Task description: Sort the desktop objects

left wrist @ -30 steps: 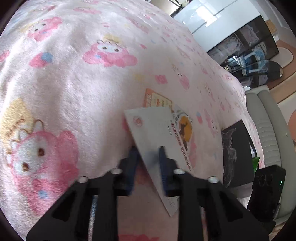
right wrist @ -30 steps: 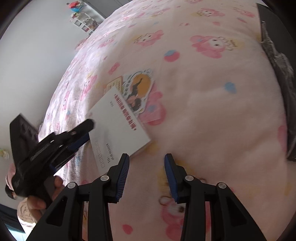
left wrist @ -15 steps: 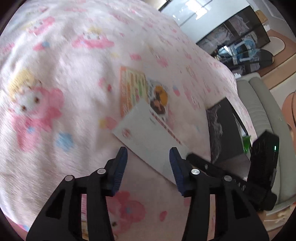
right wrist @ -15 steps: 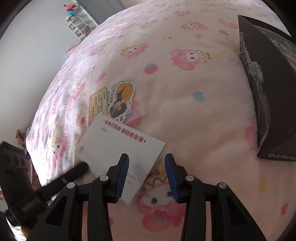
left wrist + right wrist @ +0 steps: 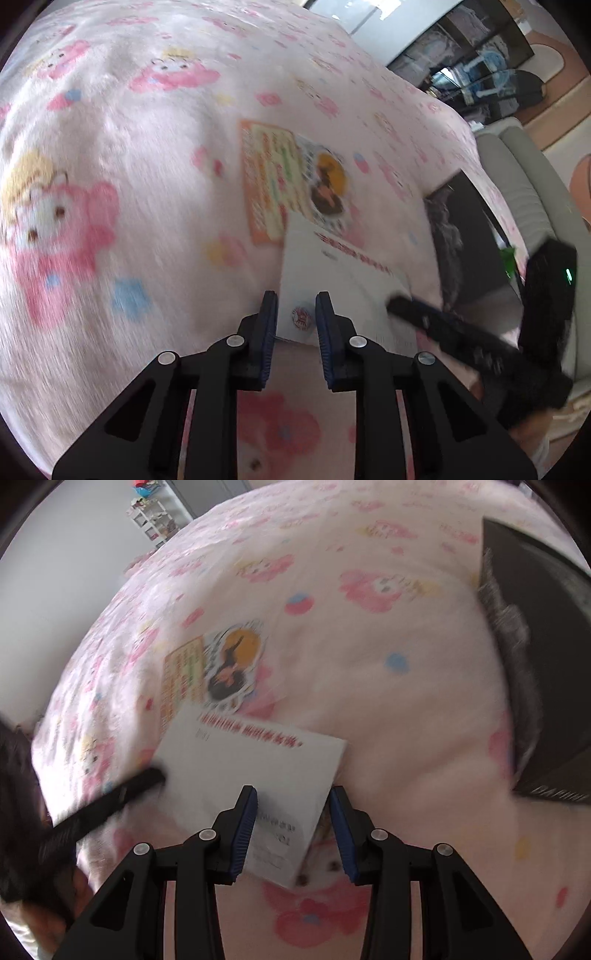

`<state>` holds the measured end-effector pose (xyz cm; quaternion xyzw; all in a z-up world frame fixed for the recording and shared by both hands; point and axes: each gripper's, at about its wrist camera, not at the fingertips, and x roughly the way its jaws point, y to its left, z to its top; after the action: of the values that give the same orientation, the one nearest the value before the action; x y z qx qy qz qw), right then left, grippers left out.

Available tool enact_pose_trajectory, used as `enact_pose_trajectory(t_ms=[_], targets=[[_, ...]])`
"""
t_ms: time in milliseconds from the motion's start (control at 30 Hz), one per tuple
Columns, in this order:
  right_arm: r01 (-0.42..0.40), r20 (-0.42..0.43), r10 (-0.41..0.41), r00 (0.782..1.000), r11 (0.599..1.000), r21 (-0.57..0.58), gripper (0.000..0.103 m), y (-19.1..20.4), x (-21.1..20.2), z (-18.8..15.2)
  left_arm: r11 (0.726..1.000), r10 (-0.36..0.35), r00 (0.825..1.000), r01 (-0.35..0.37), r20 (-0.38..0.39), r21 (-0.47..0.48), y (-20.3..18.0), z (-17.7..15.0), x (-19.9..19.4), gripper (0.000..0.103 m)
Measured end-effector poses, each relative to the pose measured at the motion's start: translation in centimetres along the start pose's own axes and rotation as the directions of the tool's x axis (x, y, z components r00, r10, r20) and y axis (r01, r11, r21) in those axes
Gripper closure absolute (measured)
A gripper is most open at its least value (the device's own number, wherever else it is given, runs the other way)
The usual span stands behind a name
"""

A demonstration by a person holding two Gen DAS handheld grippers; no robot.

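A big pink blanket (image 5: 406, 720) with cartoon animals covers the bed. A black box (image 5: 546, 686) sits at its right edge. A white envelope (image 5: 251, 771) lies near the front edge, partly on an orange card (image 5: 183, 679) and a round sticker (image 5: 232, 664). The right gripper (image 5: 293, 812) has its jaws a little apart around the envelope's corner. The left gripper (image 5: 295, 317) is closing its narrow jaws over the envelope's other end, not pinching it.

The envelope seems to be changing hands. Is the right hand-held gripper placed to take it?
Probably yes: the envelope corner lies between the right hand-held gripper jaws, nothing blocking.
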<state>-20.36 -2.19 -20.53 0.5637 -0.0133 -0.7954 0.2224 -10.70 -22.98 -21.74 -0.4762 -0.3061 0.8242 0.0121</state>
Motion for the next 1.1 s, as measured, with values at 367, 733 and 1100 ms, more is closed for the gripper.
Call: enact_pose_trajectory(t_ms=[367,733,1100], targets=[[-0.098,-0.043,0.1,0.994,0.994,0.058,0.066,-1.6,1.1,0.2,0.997,0.048,0.999,-0.048,0.001,0.053,-1.2,1.3,1.4,0.08],[-0.135,0.098,0.13,0.987,0.99,0.048,0.064,-2.8,-7.4,-2.1,0.992,-0.03,1.0,0.028,0.01,0.119,-7.3,-2.5,-3.5,0.08],[-0.036,0.232,-0.003,0.973,0.986,0.164,0.064,-11.5,-17.3,-4.1,0.948,-0.126,0.992,0.127,-0.022,0.292,-20.8,-3.5,-2.1,0.08]])
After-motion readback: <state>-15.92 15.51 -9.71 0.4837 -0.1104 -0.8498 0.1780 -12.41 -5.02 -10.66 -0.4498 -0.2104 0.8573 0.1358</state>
